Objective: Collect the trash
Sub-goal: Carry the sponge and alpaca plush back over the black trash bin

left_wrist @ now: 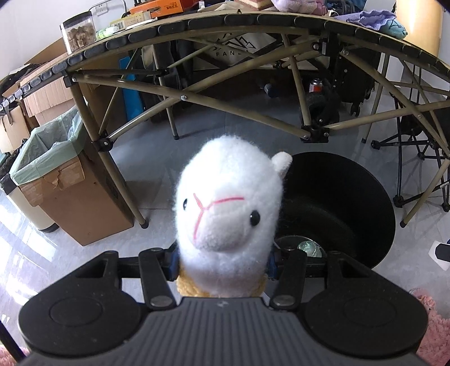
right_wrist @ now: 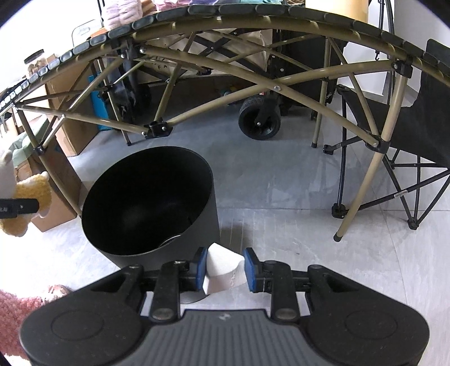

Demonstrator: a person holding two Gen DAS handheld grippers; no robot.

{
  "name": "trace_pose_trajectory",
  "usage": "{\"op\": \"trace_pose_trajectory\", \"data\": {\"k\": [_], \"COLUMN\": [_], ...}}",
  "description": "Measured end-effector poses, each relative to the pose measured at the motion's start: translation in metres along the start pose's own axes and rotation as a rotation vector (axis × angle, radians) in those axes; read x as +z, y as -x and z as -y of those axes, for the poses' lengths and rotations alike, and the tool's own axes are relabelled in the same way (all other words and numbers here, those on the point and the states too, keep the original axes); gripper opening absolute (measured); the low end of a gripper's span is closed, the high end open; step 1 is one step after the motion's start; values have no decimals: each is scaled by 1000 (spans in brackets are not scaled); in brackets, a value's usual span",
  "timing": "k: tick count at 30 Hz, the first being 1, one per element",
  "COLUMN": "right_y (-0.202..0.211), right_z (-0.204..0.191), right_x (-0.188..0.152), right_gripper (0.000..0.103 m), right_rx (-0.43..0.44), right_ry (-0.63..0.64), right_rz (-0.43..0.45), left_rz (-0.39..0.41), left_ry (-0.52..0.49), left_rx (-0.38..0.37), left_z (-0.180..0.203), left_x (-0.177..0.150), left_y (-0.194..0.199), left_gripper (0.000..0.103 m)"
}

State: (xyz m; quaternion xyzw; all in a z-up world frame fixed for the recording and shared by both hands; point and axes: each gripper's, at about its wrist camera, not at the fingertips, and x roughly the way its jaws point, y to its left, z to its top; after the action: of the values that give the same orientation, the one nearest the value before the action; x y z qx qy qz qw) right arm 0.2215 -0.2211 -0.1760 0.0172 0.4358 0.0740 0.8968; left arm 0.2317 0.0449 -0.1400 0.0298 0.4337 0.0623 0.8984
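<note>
A pale tiled floor (right_wrist: 281,180) runs under a folding camp table (left_wrist: 225,25), with a round black bin (right_wrist: 146,197) standing open ahead of both tongs. The left gripper (left_wrist: 222,261) is clamped on a white plush alpaca (left_wrist: 227,202), held upright between its pads with the face turned back toward the camera; its long axis runs from the yellow body at the pads up to the head. The bin lies just beyond it, to the right. The right gripper (right_wrist: 225,267) pinches a small white crumpled piece (right_wrist: 222,270) (paper or foam, hard to tell), with the bin ahead and left. This looks like the carry-to-bin step; next each load probably needs centring over the opening before release.
</note>
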Motion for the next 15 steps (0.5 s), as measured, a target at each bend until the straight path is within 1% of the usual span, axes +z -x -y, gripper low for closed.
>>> {"op": "trace_pose_trajectory", "data": {"k": [5,11,15], "right_y": [-2,-3,-13], "right_z": [-5,-27,-39], "right_x": [6,21,30], "right_gripper": [27,27,27], "right_rx": [23,61,68], "right_ry": [-14,11,17], "right_rz": [-33,-43,-74], "left_rz": [-11,-24,-37], "left_ry": [13,24,45], "left_rx": [10,23,42], "left_z": [-3,-9,-15], "left_x": [3,2,2], "left_y": [-3,-8,-11], "left_gripper": [55,55,55]}}
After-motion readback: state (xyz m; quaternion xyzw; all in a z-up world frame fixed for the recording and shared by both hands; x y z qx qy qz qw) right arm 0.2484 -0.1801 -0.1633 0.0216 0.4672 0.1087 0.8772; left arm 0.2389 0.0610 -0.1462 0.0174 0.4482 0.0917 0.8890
